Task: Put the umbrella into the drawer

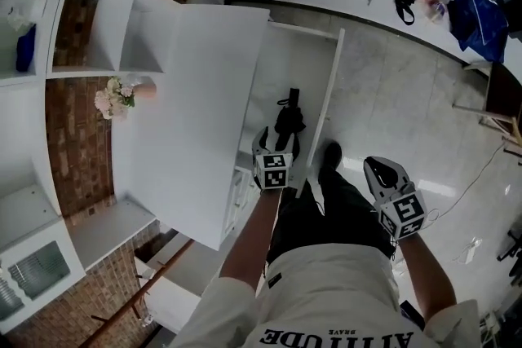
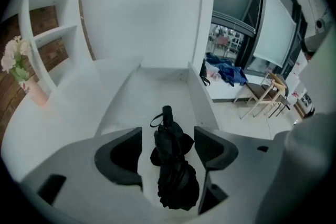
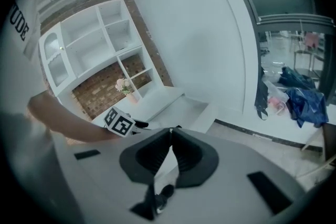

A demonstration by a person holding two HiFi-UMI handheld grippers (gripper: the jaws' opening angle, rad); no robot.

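A black folded umbrella [image 1: 288,118] lies lengthwise on the floor of the open white drawer [image 1: 330,85]. My left gripper [image 1: 276,141] hovers over the drawer's near end. In the left gripper view its jaws [image 2: 168,147] stand wide open, and the umbrella [image 2: 173,170] shows below and between them, lying loose on the drawer bottom [image 2: 152,92] with neither pad touching it. My right gripper [image 1: 375,167] hangs over the tiled floor, right of the drawer. In the right gripper view its jaws [image 3: 170,132] are shut tip to tip with nothing between them.
The drawer juts from a tall white cabinet [image 1: 196,110]. To the left are white shelves against a brick wall, with a vase of pale flowers [image 1: 114,98]. Blue cloth and bags [image 1: 477,12] lie by the far wall. Wooden chairs [image 2: 268,94] stand to the right.
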